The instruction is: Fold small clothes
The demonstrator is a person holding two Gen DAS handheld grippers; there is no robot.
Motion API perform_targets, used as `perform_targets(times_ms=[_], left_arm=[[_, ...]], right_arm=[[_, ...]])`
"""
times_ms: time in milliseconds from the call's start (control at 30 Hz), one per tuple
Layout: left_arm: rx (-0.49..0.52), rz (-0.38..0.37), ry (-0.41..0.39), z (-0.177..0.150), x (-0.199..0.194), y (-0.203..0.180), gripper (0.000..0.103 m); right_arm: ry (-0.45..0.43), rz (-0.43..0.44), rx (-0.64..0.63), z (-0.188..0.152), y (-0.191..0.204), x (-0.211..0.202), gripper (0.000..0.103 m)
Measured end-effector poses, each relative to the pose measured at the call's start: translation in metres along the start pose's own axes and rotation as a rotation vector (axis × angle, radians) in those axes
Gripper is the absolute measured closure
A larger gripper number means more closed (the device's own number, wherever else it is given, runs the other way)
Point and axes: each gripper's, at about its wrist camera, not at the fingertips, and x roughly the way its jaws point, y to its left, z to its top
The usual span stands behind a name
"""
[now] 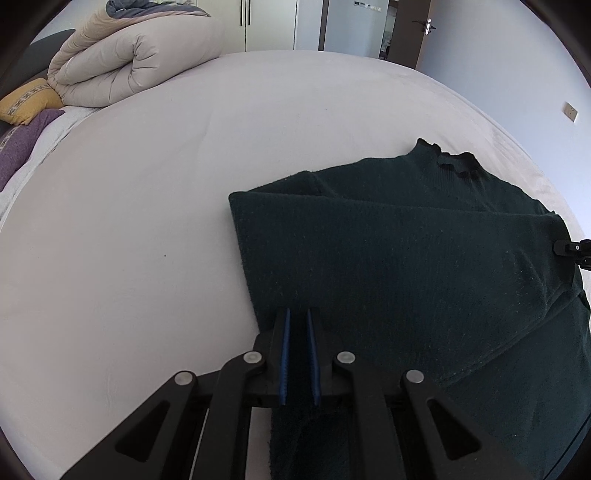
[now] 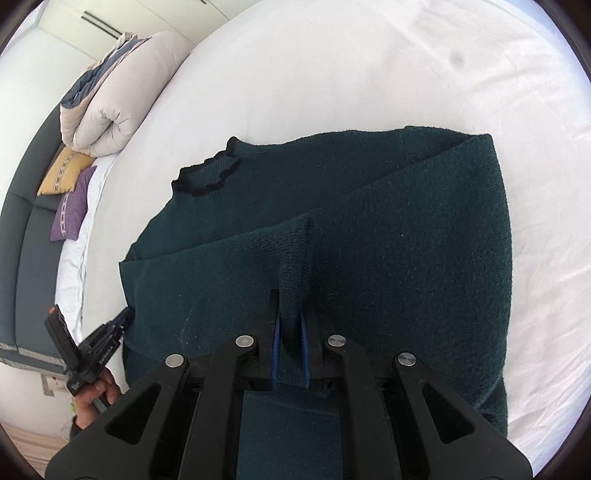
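A dark green knitted sweater [image 1: 424, 258] lies on the white bed [image 1: 147, 221], filling the lower right of the left wrist view and the centre of the right wrist view. Its collar [image 1: 452, 158], edged in black, points toward the upper right in the left view and sits at the upper left of the garment in the right view. A folded layer runs diagonally across the body of the sweater, and its left edge is straight against the sheet.

The left tongs [image 1: 298, 354] sit at the bottom centre of the left view. The blue pads [image 1: 284, 354] are nearly together, with a strip of the sweater's near hem pinched between them; dark knit shows in the narrow gap and hangs below the fingers.

The right tongs [image 2: 290, 343] sit at the bottom centre of the right view. They pinch a raised ridge of the knit, which stands up as a narrow fold between the blue pads and runs away from the camera. In the left view part of the right tool shows at the right edge, against the sweater's far side.

At the lower left of the right view the person's left hand [image 2: 98, 391] grips the black handle of the other tool.

A rolled beige duvet [image 1: 136, 59] lies at the upper left of the bed, with a yellow cushion [image 1: 29, 101] and a purple cushion [image 1: 22, 144] just below it. White wardrobe doors [image 1: 258, 22] stand beyond the bed.
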Motion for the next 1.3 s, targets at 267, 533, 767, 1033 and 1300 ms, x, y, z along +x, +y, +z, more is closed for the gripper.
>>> perform_targets(times_ms=[267, 533, 767, 1033, 1300], left_arm=[[0.023, 0.01, -0.003, -0.003, -0.001, -0.003, 0.091], [-0.08, -0.065, -0.036, 0.013, -0.035, 0.021, 0.087], [-0.259, -0.298, 0.074, 0.045, 0.011, 0.046, 0.087], [-0.206, -0.315, 0.059, 0.019, 0.016, 0.039, 0.087], [-0.064, -0.18, 0.015, -0.022, -0.024, 0.021, 0.077]], right_arm=[[-0.035, -0.002, 0.12, 0.008, -0.023, 0.007, 0.095], [-0.214, -0.071, 0.115, 0.008, -0.02, -0.039, 0.094], [-0.017, 0.378, 0.066, 0.002, 0.021, 0.006, 0.094], [0.046, 0.458, 0.231, -0.016, -0.017, 0.062, 0.095], [0.038, 0.497, 0.259, -0.046, -0.031, 0.058, 0.095]])
